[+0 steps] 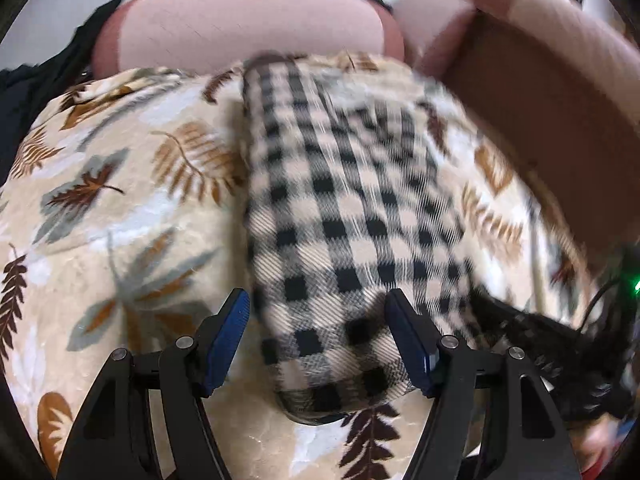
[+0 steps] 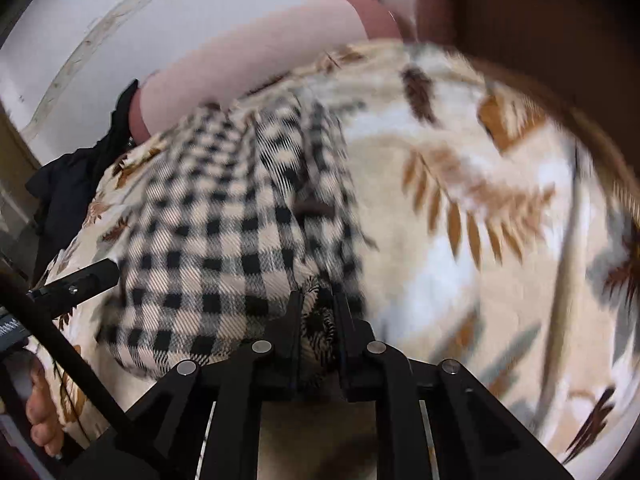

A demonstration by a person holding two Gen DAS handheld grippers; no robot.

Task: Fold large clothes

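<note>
Progress looks partial: the checked garment [image 1: 340, 216] lies as a long, narrow strip, its sides apparently already turned in, running from the top centre of the left wrist view down to the bottom centre. I judge the lengthwise folds done and the crosswise folds, end to end, yet to be made, though motion blur hides how neat the layers are.

The left hand-held gripper [image 1: 318, 312] is wide open, its blue-padded fingers [image 1: 224, 340] standing either side of the strip's near end and holding nothing. The right hand-held gripper [image 2: 316, 320] is closed tight on a bunch of the checked cloth at the lower centre of the right wrist view, at the strip's right-hand near corner.

The garment rests on a plush blanket [image 1: 120, 208] printed with brown, tan and grey leaves on cream; it looks soft and yielding, so creases may not press flat. It seems to cover a bed or couch; I cannot tell which. Pink cushions [image 1: 248, 28] line the top of the frame, and a brown panel [image 1: 540, 120] fills the upper right. Dark clothing [image 2: 80, 184] is heaped at the left edge of the right wrist view, below a pale wall [image 2: 120, 20]. A bare foot [image 2: 40, 412] shows at the lower left.
</note>
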